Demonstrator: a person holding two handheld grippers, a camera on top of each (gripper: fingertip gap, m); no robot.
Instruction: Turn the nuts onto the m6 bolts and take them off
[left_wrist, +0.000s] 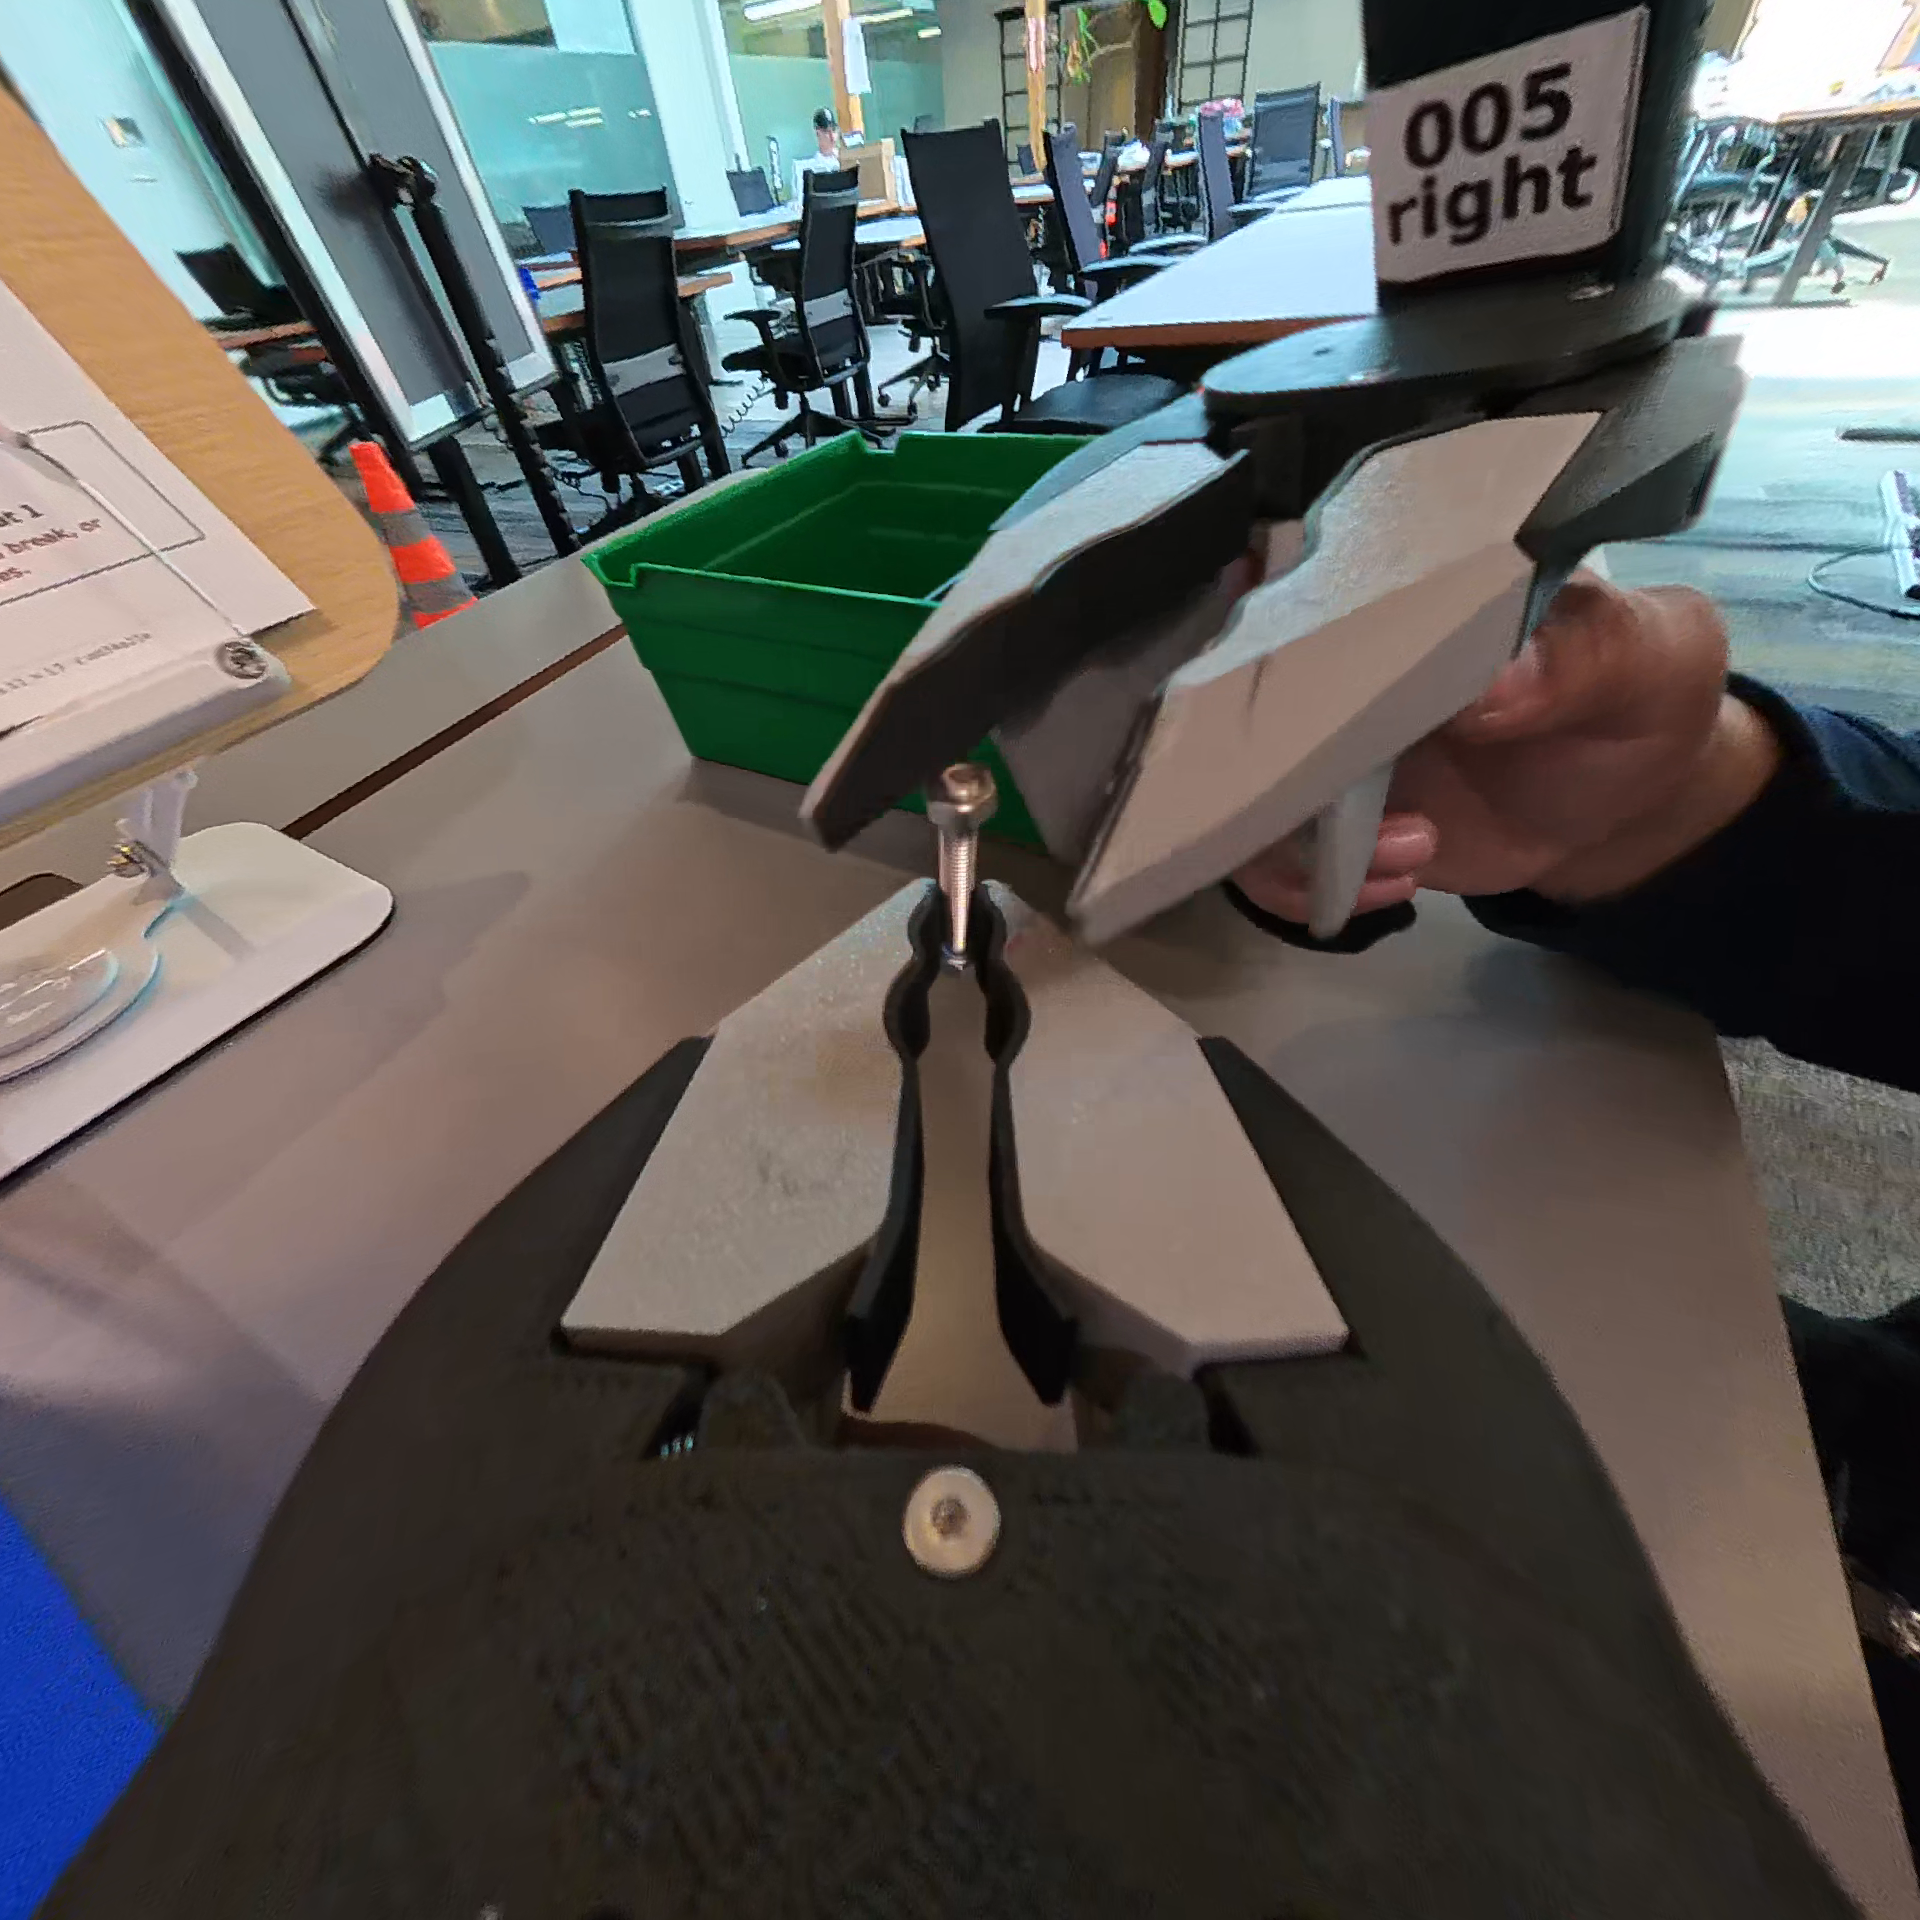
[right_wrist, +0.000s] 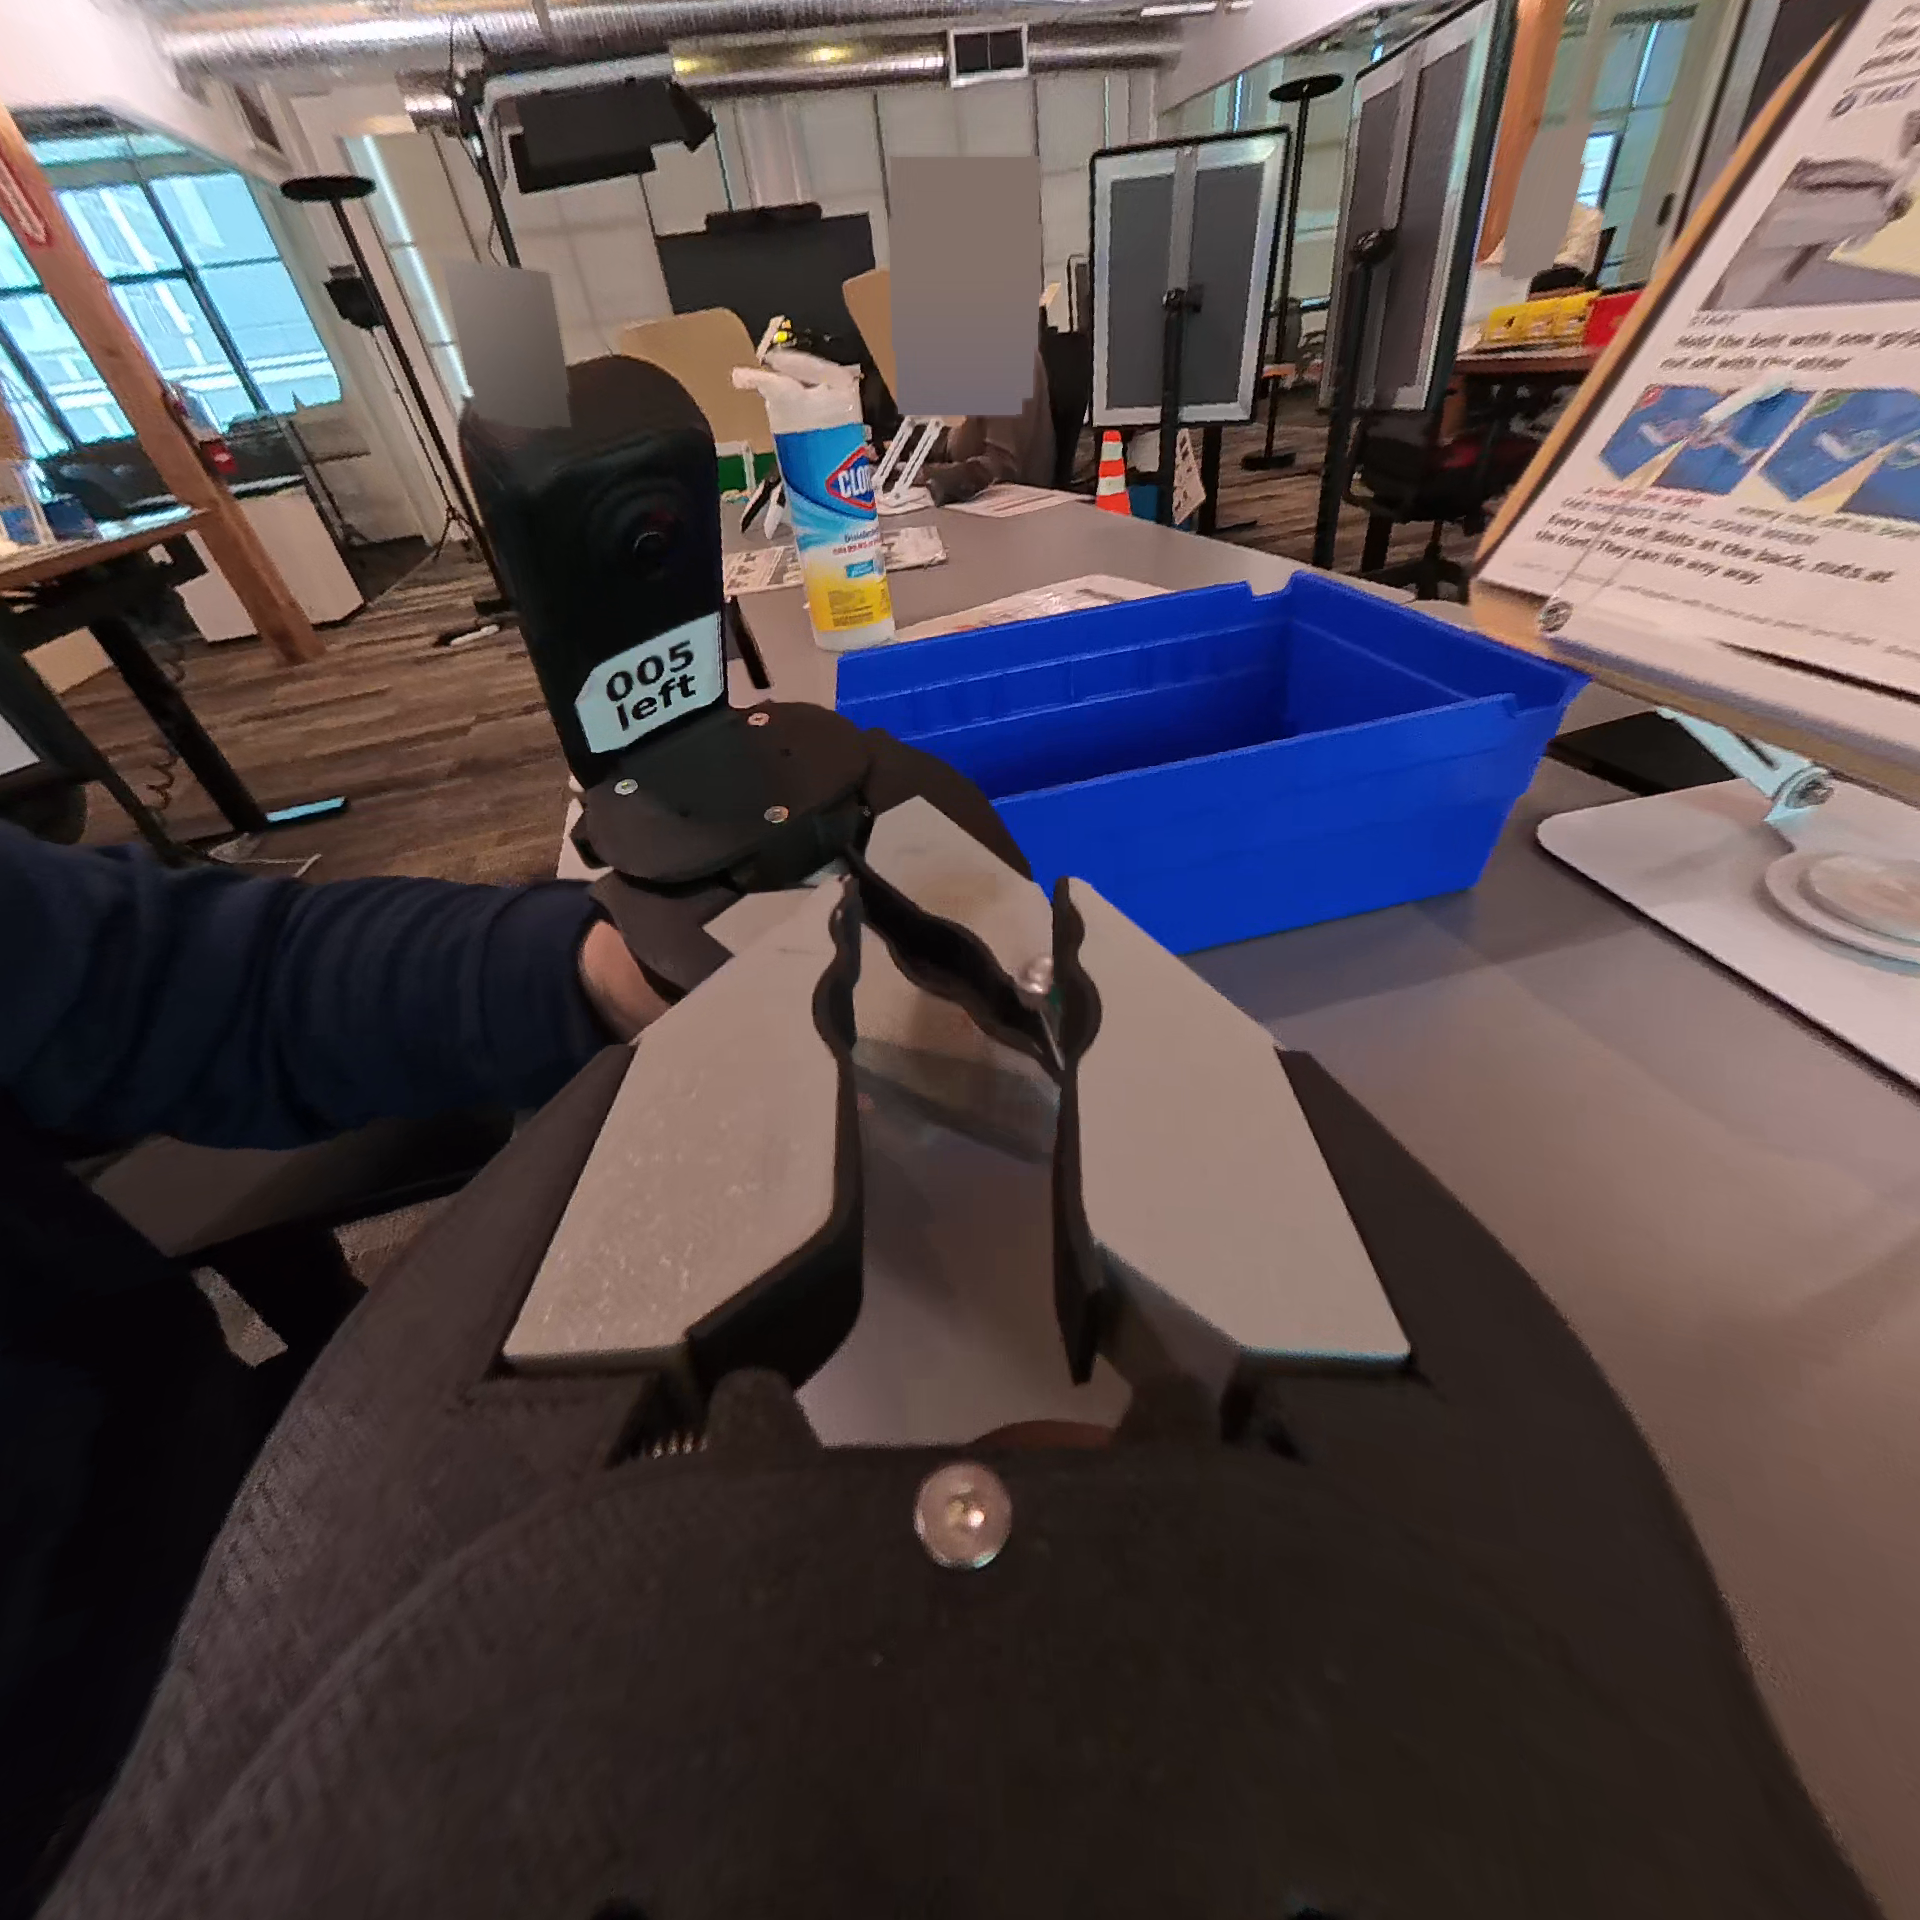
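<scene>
One bolt (left_wrist: 961, 873) upright above the grey table (left_wrist: 499, 997), lower end clamped in the left gripper (left_wrist: 958, 940), head up just beside the right gripper (right_wrist: 951, 971), fingers of that one apart; no nut made out. Two bins: one green bin (left_wrist: 769, 634), one blue bin (right_wrist: 1247, 821)

A silver bolt (left_wrist: 960, 875) stands upright above a grey table, head at the top, threaded shank pointing down. Its lower end is pinched between two black fingertips. A nut at that lower end cannot be made out clearly.
</scene>
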